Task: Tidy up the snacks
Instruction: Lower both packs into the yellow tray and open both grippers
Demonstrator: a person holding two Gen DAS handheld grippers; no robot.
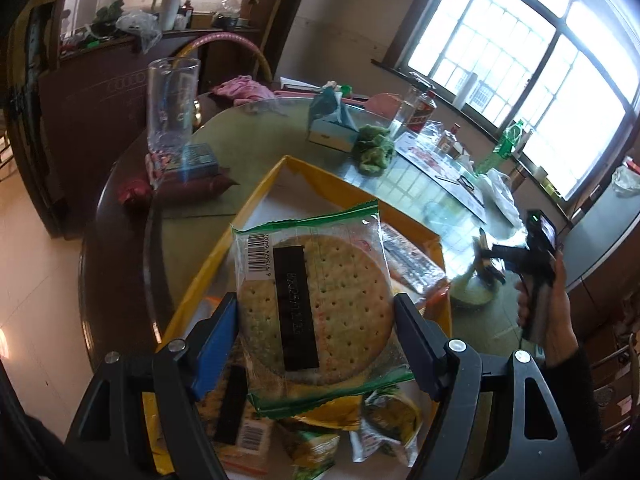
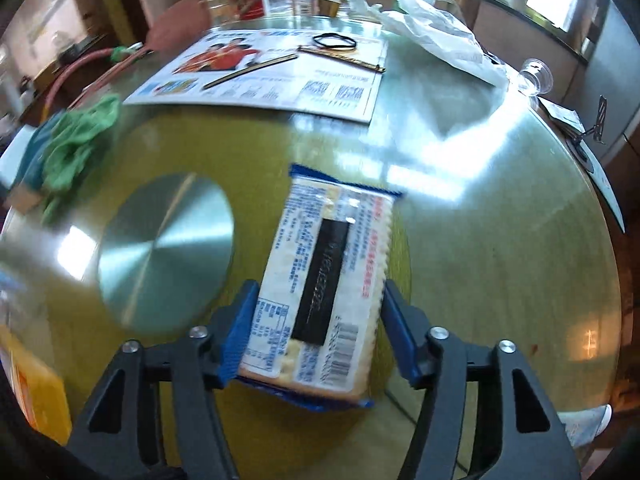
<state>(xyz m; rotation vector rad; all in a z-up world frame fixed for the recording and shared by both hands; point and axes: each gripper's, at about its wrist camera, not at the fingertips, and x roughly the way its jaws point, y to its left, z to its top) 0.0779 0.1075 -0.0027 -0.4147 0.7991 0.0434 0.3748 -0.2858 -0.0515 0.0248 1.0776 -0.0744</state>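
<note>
- A round cracker packet (image 1: 316,304) is gripped between the left gripper (image 1: 316,328) fingers, above the yellow box (image 1: 256,196).
- A rectangular cracker packet (image 2: 324,280) is pinched between the right gripper (image 2: 316,328) fingers, over the worktop (image 2: 500,240) centre.

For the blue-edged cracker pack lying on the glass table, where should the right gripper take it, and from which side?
Grip the cracker pack across its narrow width near the barcode end, coming from above. It lies flat with straight long sides, and the right gripper already straddles them there.
</note>
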